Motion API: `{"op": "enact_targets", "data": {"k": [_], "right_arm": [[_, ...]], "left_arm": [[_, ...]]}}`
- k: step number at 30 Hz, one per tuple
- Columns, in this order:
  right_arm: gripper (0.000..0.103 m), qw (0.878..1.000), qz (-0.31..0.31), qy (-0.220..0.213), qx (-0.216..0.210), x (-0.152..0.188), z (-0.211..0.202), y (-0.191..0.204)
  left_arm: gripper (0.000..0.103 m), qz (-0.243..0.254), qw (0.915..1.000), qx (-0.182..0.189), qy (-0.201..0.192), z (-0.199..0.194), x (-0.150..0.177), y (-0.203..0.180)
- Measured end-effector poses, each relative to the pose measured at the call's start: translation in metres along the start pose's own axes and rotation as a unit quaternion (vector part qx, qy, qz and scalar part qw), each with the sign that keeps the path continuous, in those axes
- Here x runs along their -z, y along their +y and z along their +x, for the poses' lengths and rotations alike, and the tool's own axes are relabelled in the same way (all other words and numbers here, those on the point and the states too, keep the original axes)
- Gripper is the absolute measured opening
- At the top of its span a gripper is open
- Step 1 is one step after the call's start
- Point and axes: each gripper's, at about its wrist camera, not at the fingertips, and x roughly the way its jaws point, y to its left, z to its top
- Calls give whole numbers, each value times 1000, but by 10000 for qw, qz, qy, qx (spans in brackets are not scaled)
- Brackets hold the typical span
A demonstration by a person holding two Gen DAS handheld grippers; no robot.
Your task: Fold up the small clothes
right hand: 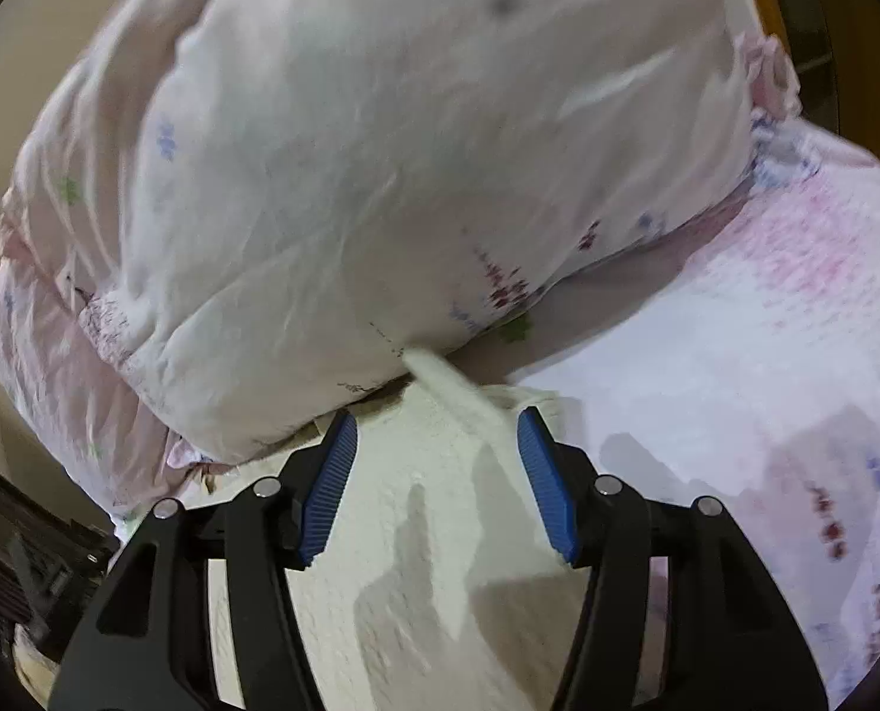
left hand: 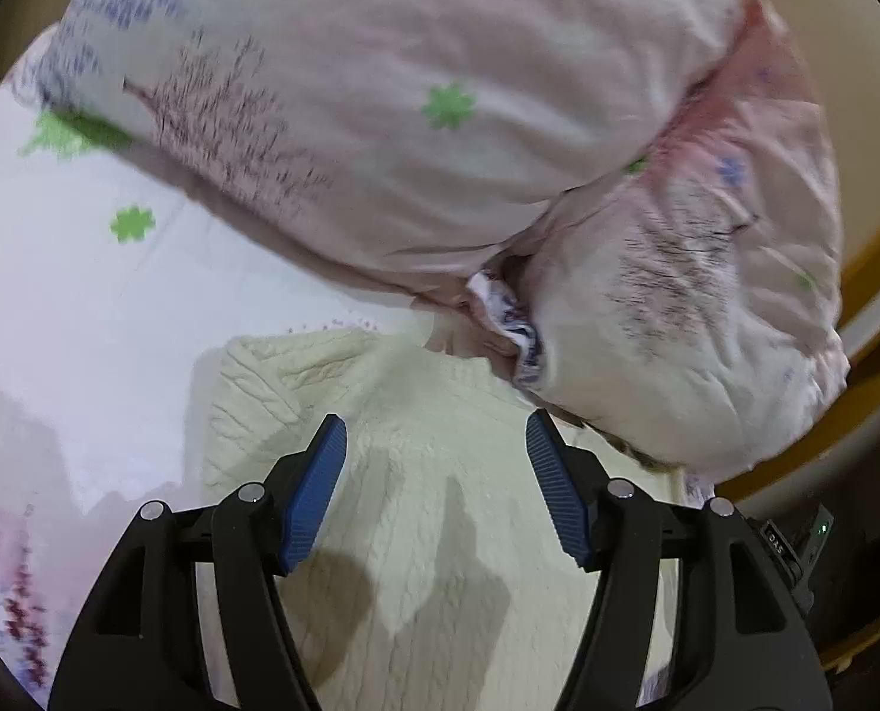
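Observation:
A cream cable-knit sweater point(left hand: 428, 509) lies flat on the floral bed sheet, its top edge near the pillows. My left gripper point(left hand: 437, 432) is open and empty just above the sweater, blue pads apart. In the right wrist view the same sweater point(right hand: 434, 545) fills the space under my right gripper point(right hand: 437, 420), which is open and empty. A loose cream strip, perhaps a sleeve point(right hand: 458, 391), runs up toward the pillow's edge between the right fingers.
Two large floral pillows point(left hand: 381, 118) point(left hand: 706, 326) lie just beyond the sweater; one pillow point(right hand: 381, 178) fills the right wrist view. The white floral sheet point(left hand: 84, 296) point(right hand: 766, 385) spreads to the sides. A wooden bed frame point(left hand: 878, 260) shows at the right.

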Motion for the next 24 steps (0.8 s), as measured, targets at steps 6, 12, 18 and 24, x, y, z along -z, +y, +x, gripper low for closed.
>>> {"op": "enact_targets", "data": {"k": [6,12,18,24], "right_arm": [[48,9985,-467,101,256,15,-23,-12],[39,9956,-692,429,471,37,-22,-19],[5,9942,-688,605,569,49,-18,-24],[4,9951,-362,617,690,60,-32,-34]], "left_arm": [[63,689,9960,-546,-142,-32,13,-1],[63,975,9902,-994,71,-36,33,12],[63,995,9882,-1133,281,-31,48,19],[57,1003,9883,-1069,430,-28,65,16]]}}
